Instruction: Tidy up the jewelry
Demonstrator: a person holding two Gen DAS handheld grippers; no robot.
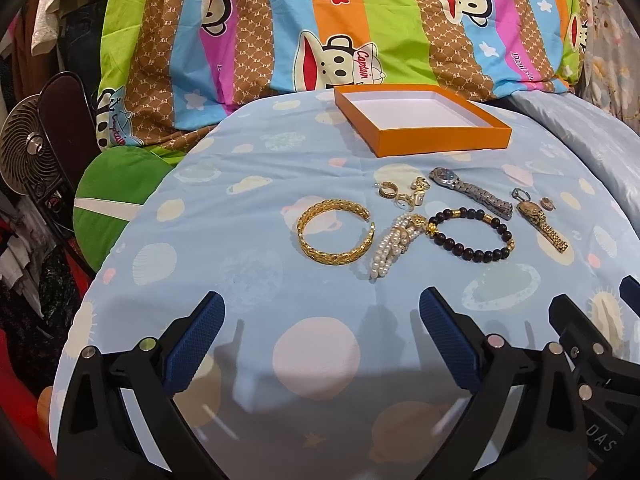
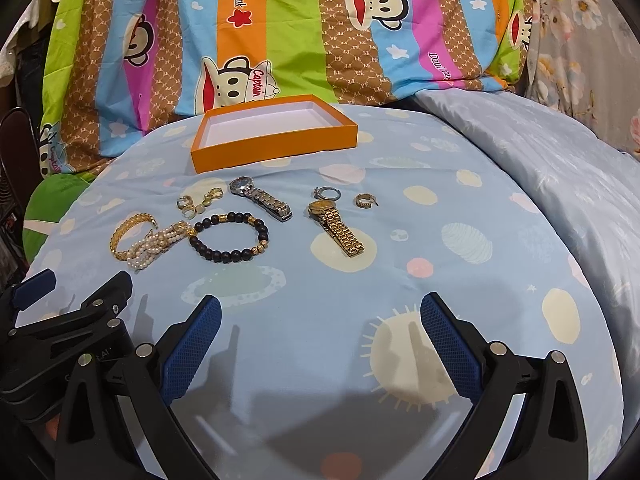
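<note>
An empty orange box with a white floor lies at the back of the blue bedsheet. In front of it lie a gold bangle, a pearl bracelet, a dark bead bracelet, a silver watch, a gold watch, several earrings and rings. My left gripper is open and empty, short of the bangle. My right gripper is open and empty, short of the gold watch.
A striped cartoon-print quilt is piled behind the box. A pale blue blanket lies to the right. A green cushion, a small fan and hanging clothes are at the left bed edge.
</note>
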